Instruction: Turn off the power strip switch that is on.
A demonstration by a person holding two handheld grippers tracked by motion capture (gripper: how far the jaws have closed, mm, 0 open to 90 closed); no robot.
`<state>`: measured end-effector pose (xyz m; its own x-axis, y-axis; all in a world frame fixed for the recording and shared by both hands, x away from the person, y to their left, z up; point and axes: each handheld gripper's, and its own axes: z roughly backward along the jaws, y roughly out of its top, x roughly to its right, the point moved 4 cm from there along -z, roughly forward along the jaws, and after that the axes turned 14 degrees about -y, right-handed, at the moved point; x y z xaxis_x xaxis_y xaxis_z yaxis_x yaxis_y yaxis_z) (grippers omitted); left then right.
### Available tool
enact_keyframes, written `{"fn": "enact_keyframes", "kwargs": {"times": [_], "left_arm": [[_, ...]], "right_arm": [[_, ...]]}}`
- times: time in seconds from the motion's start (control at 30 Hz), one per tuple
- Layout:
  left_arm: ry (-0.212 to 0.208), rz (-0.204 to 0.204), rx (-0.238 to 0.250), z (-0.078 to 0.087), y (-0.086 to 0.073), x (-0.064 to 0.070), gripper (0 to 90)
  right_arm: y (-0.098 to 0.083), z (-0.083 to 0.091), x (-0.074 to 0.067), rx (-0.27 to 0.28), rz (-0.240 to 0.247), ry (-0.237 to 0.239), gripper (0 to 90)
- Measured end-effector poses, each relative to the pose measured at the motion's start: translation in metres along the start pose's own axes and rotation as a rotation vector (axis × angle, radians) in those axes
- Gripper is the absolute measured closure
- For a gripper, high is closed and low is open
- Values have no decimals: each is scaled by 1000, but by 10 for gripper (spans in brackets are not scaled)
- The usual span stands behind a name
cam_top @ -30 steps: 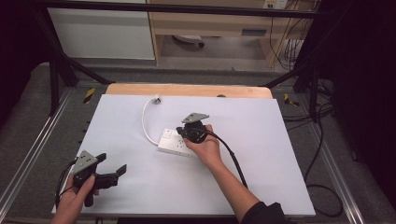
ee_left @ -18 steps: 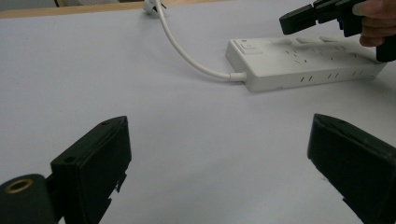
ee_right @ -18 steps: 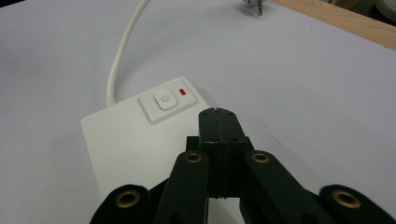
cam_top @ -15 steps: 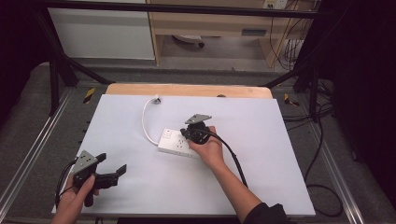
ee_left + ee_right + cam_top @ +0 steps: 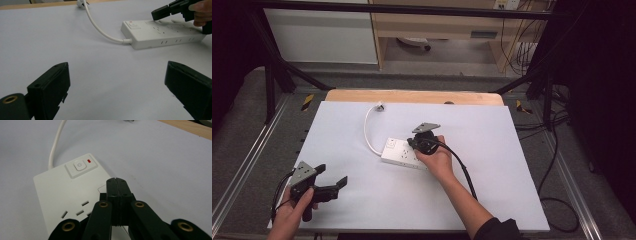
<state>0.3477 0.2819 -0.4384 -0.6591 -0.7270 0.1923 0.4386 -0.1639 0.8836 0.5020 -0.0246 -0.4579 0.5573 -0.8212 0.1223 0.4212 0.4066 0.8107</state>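
Hovering over the white power strip (image 5: 67, 202), the right gripper (image 5: 117, 181) has its two black jaws pressed flat together with nothing between them, their tips above the strip's top face, just short of the square switch button (image 5: 79, 166) and the small red light (image 5: 88, 161) beside it. In the high view the right gripper (image 5: 416, 143) sits over the strip's (image 5: 398, 154) right half, the person's right hand (image 5: 435, 161) wrapped around its body.

From the switch end of the strip a white cord (image 5: 368, 131) curves away toward the far side of the table and ends in a plug (image 5: 379, 105) near the wooden edge (image 5: 412, 96).

The left gripper (image 5: 332, 179) is well apart, near the front left corner of the white table top (image 5: 492, 165), held in the left hand (image 5: 294, 215). Its jaws stand wide apart with only bare table surface between them, and they point toward the strip (image 5: 160, 33).
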Motion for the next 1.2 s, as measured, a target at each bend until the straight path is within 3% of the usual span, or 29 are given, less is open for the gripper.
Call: {"fn": "enact_keyframes", "kwargs": {"times": [1.2], "left_arm": [[0, -1, -3, 0, 0, 0, 61]], "right_arm": [[-1, -1, 0, -30, 0, 4, 900]]}}
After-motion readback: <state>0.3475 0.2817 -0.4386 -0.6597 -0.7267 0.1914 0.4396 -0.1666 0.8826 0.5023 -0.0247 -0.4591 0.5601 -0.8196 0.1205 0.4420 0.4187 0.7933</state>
